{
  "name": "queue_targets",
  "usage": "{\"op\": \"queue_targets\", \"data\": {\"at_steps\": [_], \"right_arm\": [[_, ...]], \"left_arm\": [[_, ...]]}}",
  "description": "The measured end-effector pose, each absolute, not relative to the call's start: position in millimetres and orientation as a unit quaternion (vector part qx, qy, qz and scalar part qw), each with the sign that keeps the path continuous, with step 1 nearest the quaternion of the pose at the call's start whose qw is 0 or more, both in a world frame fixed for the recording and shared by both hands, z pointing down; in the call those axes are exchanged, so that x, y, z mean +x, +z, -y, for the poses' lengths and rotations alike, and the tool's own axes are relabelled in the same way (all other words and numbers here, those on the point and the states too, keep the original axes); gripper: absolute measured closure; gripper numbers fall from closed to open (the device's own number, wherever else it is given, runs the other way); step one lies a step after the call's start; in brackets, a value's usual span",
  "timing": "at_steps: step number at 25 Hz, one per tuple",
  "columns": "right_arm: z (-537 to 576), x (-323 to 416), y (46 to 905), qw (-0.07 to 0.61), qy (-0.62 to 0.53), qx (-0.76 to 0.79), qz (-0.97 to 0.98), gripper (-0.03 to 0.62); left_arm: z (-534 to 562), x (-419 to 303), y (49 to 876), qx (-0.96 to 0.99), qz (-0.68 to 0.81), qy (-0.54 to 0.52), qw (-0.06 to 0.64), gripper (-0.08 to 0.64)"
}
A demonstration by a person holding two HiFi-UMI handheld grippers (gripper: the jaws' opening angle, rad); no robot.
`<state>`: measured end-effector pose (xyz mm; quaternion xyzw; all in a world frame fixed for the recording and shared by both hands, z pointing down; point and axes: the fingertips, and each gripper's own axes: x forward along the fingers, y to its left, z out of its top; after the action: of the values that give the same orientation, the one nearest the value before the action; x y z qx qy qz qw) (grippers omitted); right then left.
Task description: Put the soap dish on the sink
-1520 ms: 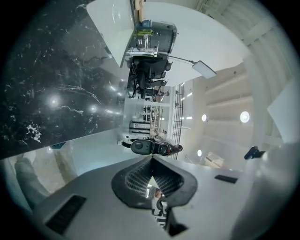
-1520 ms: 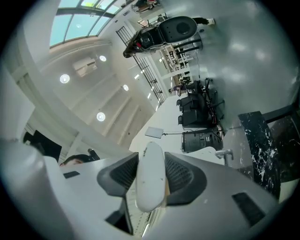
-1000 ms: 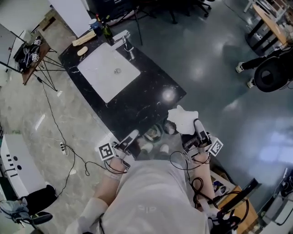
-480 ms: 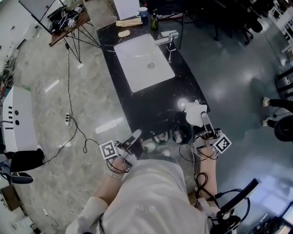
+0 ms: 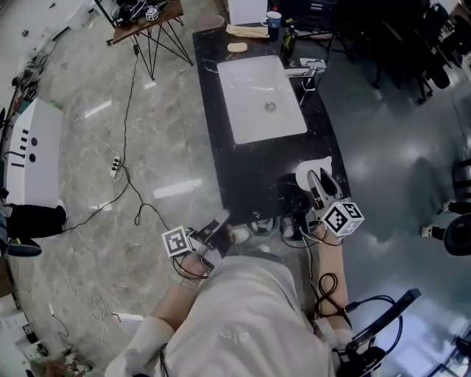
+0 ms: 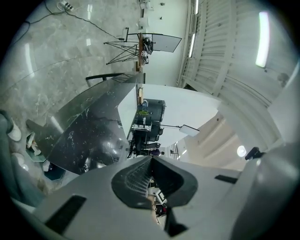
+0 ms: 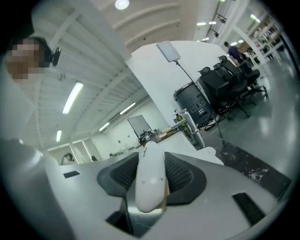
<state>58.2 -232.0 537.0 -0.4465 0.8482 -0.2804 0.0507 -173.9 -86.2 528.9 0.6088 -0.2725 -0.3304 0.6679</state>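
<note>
A white soap dish point(image 5: 309, 171) is held above the near right corner of the black counter point(image 5: 246, 180), with my right gripper point(image 5: 318, 185) shut on it. In the right gripper view the soap dish point(image 7: 150, 180) stands edge-on between the dark pads, with the right gripper point(image 7: 151, 164) clamped around it. The white sink basin point(image 5: 261, 99) lies farther along the counter, with a chrome faucet point(image 5: 309, 71) on its right side. My left gripper point(image 5: 217, 223) hovers at the counter's near left corner. The left gripper point(image 6: 151, 161) has its pads together and holds nothing.
Behind the basin stand a dark bottle point(image 5: 288, 34), a cup point(image 5: 274, 18), a soap bar point(image 5: 237, 47) and a wooden board point(image 5: 246, 31). Small items point(image 5: 261, 224) sit at the counter's near edge. A cable point(image 5: 132, 169) trails across the marble floor on the left; a tripod table point(image 5: 143, 18) stands far left.
The head view has swung, so the counter now runs straight away from me. The right gripper with the soap dish has shifted slightly over the counter's near right corner. The left gripper has barely moved.
</note>
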Motion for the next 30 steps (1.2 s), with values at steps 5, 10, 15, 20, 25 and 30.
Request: {"op": "queue_targets", "data": {"at_steps": [5,10,15,20,25,30], "right_arm": [[238.7,28.2,580.8,-0.129,-0.168,-0.458,-0.863,0.408],[241.8,12.9,614.1,-0.226,-0.129,-0.443,-0.858,0.408],[245.7,5.7,631.3,-0.281,-0.108,-0.430,-0.851,0.408],[246.0,0.8,644.0,-0.290,-0.121,-0.425,-0.849,0.408],[251.4,-4.0,645.0,-0.294,-0.116,-0.418,-0.852,0.408],[254.3,-5.3,645.5,-0.294,-0.116,-0.413,-0.854,0.407]], "left_arm": [[84.2,-183.3,533.2,0.599,0.281,-0.349,0.663,0.552],[81.8,-190.0,538.0,0.592,0.286,-0.359,0.663,0.552],[80.7,-197.8,541.3,0.584,0.295,-0.366,0.661,0.552],[78.9,-204.8,543.3,0.580,0.300,-0.372,0.660,0.552],[77.9,-206.5,547.8,0.574,0.304,-0.372,0.663,0.552],[79.4,-202.2,550.4,0.571,0.302,-0.371,0.667,0.552]]}}
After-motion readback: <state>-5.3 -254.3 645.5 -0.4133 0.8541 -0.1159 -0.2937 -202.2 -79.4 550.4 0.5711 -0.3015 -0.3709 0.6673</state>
